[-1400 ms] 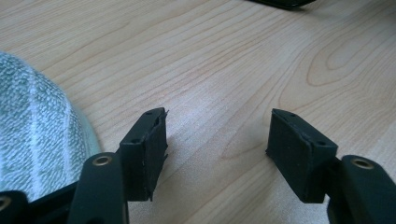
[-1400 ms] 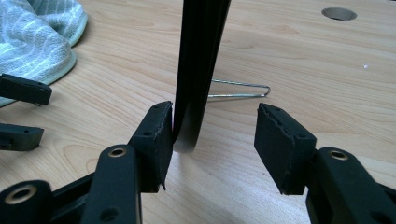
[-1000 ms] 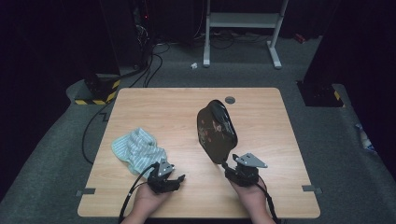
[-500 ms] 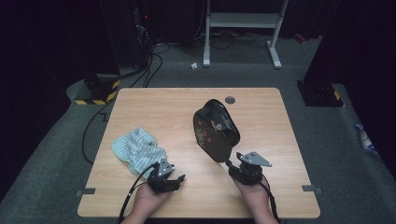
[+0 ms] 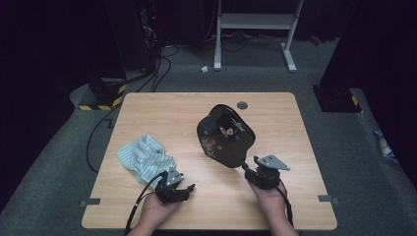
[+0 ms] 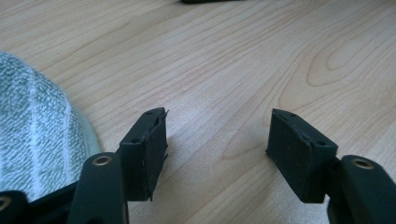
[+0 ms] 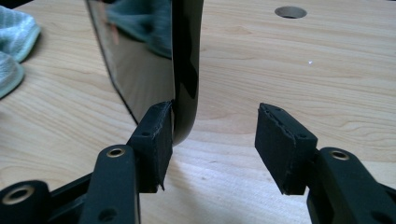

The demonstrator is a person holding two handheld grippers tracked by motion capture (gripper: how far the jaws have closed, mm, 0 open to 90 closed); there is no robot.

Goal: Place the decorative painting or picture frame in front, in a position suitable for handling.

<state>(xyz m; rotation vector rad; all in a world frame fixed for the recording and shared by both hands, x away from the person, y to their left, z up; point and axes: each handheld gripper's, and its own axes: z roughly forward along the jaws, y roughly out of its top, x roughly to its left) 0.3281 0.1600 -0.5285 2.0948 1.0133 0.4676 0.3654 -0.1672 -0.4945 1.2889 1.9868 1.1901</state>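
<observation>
Pale striped terry cloth, a crumpled blue-green and white towel point(image 5: 146, 158), lies near the left edge of the light wooden table point(image 5: 162, 115), toward the near side. Just beside it, by the near edge, the left gripper point(image 5: 178, 189) rests low over the wood in the person's left hand point(image 5: 156, 212); in the left gripper view its jaws stand spread with bare wood between them, and the towel bulges at that view's left, close to the left jaw.

Around the middle of the table a glossy black lacquered tray with a red and white floral motif point(image 5: 226, 134) is tilted up on edge, its decorated face turned toward the camera in the high view. Its lower corner dips toward the right gripper point(image 5: 250, 171), held in the right hand point(image 5: 269, 194) near the near edge. In the right gripper view the jaws are spread wide: the tray's dark rim lies against the inner face of the left pad point(image 7: 154, 140), while the right pad point(image 7: 280, 142) stands well apart from it. Beyond the tray, a round cable hole point(image 5: 242, 104) sits close to the far edge.
</observation>
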